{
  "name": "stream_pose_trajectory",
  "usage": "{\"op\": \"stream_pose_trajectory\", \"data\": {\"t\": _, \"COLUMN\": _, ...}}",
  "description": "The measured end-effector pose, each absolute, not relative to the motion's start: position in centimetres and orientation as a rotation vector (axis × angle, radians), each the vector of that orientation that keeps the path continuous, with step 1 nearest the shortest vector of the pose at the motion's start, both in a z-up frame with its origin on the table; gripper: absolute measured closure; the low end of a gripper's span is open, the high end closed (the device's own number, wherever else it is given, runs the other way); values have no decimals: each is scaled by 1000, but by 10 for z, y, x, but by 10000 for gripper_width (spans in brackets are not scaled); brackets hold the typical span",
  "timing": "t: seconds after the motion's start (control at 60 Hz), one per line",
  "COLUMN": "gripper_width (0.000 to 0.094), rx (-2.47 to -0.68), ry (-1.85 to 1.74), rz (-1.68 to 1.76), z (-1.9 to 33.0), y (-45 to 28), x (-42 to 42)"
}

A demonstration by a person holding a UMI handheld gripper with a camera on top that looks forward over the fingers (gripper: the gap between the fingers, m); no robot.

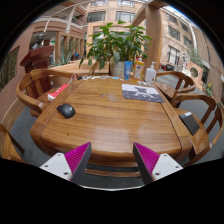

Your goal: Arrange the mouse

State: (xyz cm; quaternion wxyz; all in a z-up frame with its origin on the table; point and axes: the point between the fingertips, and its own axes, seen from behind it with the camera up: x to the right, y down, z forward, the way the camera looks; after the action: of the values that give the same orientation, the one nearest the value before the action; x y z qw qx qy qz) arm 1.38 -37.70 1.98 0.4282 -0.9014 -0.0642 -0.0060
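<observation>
open claw (109, 160) above table (110, 120), mouse (66, 110) beyond

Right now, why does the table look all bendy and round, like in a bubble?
In the gripper view the wide-angle lens bends straight lines, so the wooden table bulges and the building behind curves. Daylight falls evenly, with a soft shine on the tabletop. The mouse looks clear; the tool is open, its fingers apart and nearest the lens.

White fingers (70, 163) with magenta pads (76, 157)
</observation>
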Motion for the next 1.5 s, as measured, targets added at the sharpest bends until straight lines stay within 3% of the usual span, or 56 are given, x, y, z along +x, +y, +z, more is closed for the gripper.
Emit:
{"op": "stream_pose_trajectory", "data": {"t": 0.25, "gripper_width": 82, "rx": -2165, "ry": -311, "rz": 148, "z": 9, "y": -305, "x": -127}}
{"op": "stream_pose_trajectory", "data": {"t": 0.6, "gripper_width": 98, "rx": -2168, "ry": -406, "rz": 97, "z": -12, "y": -213, "x": -188}}
{"op": "stream_pose_trajectory", "data": {"t": 0.7, "gripper_width": 174, "rx": -2169, "ry": -394, "rz": 78, "z": -12, "y": -196, "x": -190}}
{"op": "stream_pose_trajectory", "data": {"t": 0.817, "gripper_width": 471, "rx": -2197, "ry": -368, "rz": 123, "z": -15, "y": -186, "x": -200}}
{"op": "stream_pose_trajectory", "data": {"t": 1.117, "gripper_width": 588, "rx": -2221, "ry": -308, "rz": 167, "z": -9, "y": -177, "x": -207}}
{"op": "stream_pose_trajectory", "data": {"t": 1.217, "gripper_width": 587, "rx": -2144, "ry": -324, "rz": 261, "z": 33, "y": -165, "x": -215}}
{"op": "stream_pose_trajectory", "data": {"t": 1.433, "gripper_width": 588, "rx": -1793, "ry": -267, "rz": 336, "z": 232, "y": -85, "x": -138}}
{"op": "stream_pose_trajectory", "data": {"t": 1.5, "gripper_width": 588, "rx": -1752, "ry": -216, "rz": 273, "z": 257, "y": -48, "x": -83}}
